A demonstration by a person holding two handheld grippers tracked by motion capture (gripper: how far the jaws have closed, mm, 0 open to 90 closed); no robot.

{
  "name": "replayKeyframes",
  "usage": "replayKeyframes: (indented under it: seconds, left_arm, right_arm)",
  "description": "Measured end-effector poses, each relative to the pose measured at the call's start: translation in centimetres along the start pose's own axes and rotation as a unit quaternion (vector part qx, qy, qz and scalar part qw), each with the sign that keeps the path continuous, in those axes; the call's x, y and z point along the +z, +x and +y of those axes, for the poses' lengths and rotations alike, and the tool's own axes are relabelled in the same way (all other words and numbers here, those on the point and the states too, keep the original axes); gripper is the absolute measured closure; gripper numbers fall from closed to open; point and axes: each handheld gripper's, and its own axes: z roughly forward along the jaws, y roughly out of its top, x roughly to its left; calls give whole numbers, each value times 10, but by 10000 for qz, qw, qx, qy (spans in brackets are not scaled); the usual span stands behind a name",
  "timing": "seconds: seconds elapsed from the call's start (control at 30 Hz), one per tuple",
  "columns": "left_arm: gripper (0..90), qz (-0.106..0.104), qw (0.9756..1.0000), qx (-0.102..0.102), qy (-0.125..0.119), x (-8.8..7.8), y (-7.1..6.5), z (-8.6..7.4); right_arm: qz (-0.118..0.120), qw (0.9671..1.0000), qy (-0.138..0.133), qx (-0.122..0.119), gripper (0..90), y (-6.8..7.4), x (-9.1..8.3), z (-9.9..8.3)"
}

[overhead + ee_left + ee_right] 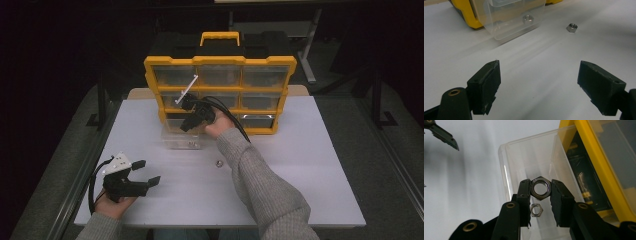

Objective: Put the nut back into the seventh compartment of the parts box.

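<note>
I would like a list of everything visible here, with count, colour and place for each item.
organizer: one, yellow frame with clear drawers, at the table's far edge.
drawer: one, clear plastic, pulled out onto the table in front of the organizer.
nuts: three, silver; held nut in the right claw above the drawer, drawer nut lying inside the drawer, loose nut on the table beside the drawer.
table: one, white.
left claw: one, black, open, low over the table's near left part.
right claw: one, black, shut on the held nut.
sleeves: two, grey, entering from the near side.
</note>
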Motion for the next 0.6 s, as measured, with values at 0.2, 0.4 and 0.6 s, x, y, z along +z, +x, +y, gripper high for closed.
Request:
replayKeyframes:
  seconds: [0.2,0.4,0.6]
  left_arm:
    - [183,-7,10000,-15,-8,0,0,0]
    - [183,-9,10000,-13,-2,0,-1,0]
    - [183,-18,10000,17,9,1,-1,1]
  right_arm:
    - [-61,10000,26,-22,666,0,6,1]
    - [-23,10000,-80,33,665,-1,0,0]
    - [14,9999,-153,17,678,1,-17,-7]
